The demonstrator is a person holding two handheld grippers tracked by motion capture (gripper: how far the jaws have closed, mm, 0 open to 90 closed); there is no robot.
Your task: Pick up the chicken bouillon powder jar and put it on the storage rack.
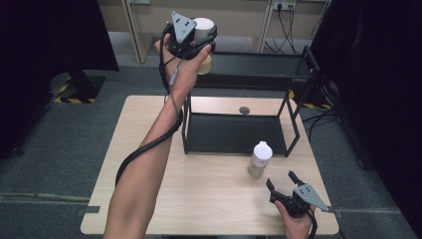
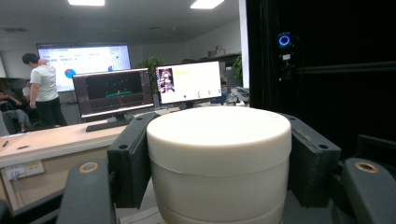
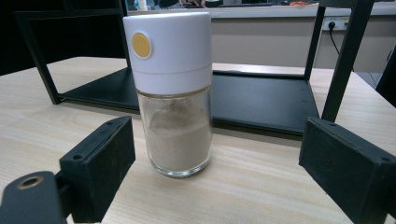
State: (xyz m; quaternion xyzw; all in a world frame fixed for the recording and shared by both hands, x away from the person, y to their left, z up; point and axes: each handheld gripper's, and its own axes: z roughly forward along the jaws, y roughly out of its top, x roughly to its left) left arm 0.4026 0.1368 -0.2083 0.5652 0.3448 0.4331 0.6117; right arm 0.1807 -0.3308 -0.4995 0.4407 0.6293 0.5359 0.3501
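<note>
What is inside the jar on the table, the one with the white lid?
The jar on the table has clear glass, so you can see pale beige powder filling most of it. The white lid covers the top, so anything under it is hidden.

A round white-capped glass jar sits upright, lifted high above the far left end of the black metal shelf's top tier, its wide white lid clamped on both sides. A second glass shaker jar with a tall white cap and a yellow dot, half full of beige powder, stands upright on the table near its right front corner, just before the shelf's lower tier.
</note>
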